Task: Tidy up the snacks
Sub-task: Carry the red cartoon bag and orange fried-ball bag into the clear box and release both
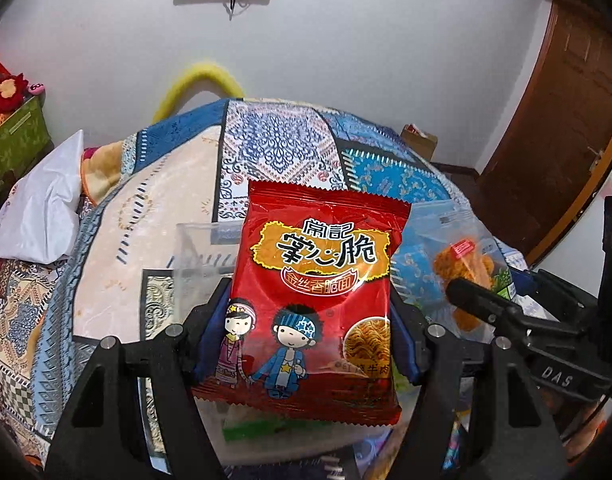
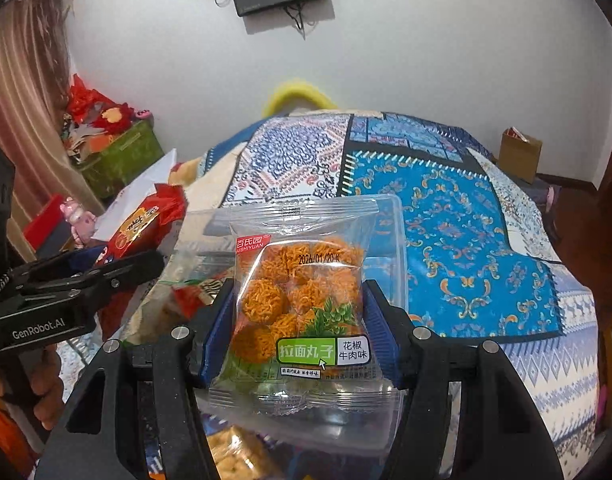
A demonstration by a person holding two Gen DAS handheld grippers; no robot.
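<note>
Glossy red foil-like packet (image 1: 318, 300) between the left gripper's (image 1: 310, 312) matt black plastic fingers with blue ribbed pads (image 1: 210, 340); clear, shiny film packet (image 2: 302, 308) between the right gripper's (image 2: 298, 312). Beyond both: transparent plastic tub (image 2: 394, 232), patterned cloth cover (image 2: 458, 240), matt wall (image 1: 346, 40).

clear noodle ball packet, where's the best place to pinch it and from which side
Grip the clear noodle ball packet across its two long side edges at mid-height, coming from its bottom seam, as the right gripper does. It is flat and floppy, so its sealed ends stay free.
</note>
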